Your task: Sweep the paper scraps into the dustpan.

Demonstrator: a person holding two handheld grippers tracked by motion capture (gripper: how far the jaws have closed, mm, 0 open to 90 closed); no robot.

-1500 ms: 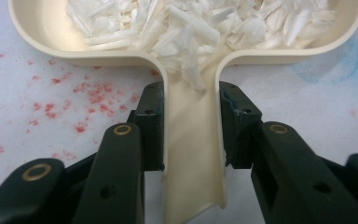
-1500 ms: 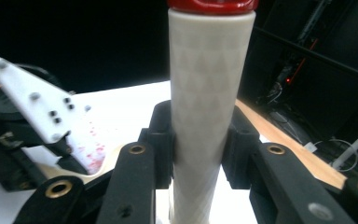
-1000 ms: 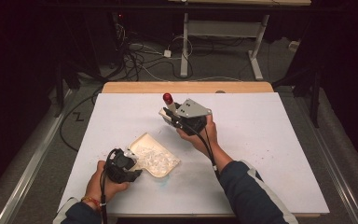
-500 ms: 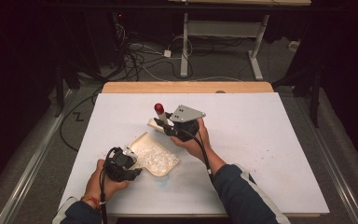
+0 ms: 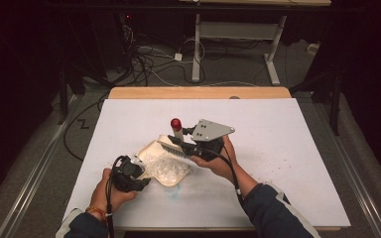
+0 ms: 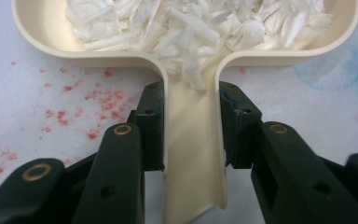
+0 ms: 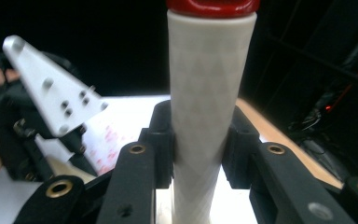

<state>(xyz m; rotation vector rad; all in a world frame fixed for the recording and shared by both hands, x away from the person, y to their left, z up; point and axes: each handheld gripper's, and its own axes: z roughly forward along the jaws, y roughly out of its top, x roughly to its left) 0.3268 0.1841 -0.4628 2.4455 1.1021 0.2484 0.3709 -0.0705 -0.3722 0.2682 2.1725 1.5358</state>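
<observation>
Left tool [image 5: 138, 171] low on the left side of the white counter [image 5: 297, 148], held in the person's left hand [image 5: 110, 191]. In the left gripper view its two black jaws clench the handle [image 6: 193, 154] of a cream dustpan [image 6: 46, 39], one jaw pressed to each side of the handle, pan lying flat on the counter. Dustpan [image 5: 151, 148] sits just left of counter centre in the high view, full of white shredded scraps [image 6: 191, 23]; a few scraps spill down into the handle channel. Red crumbs [image 6: 84, 102] scattered on the counter left of the handle in the left gripper view, a faint blue smudge [image 6: 331, 70] on the right of it.

Next over, a brush with a white handle and red cap [image 5: 176, 124]: its dark bristle head [image 5: 171, 147] sits over the far edge of the dustpan, handle standing up. Can't tell if bristles touch the scraps.

Right tool [image 5: 191, 144] near counter centre, grey three-cornered plate [image 5: 212, 130] on top, held in the right hand [image 5: 218, 161]. In the right gripper view its jaws grasp the brush handle [image 7: 207, 107] on both sides, red cap [image 7: 213, 5] at the top edge. The left tool's grey plate [image 7: 51, 88] shows farther off at left there.

Wooden counter edge [image 5: 198, 92] at the far side, cables [image 5: 149, 54] on the floor beyond
</observation>
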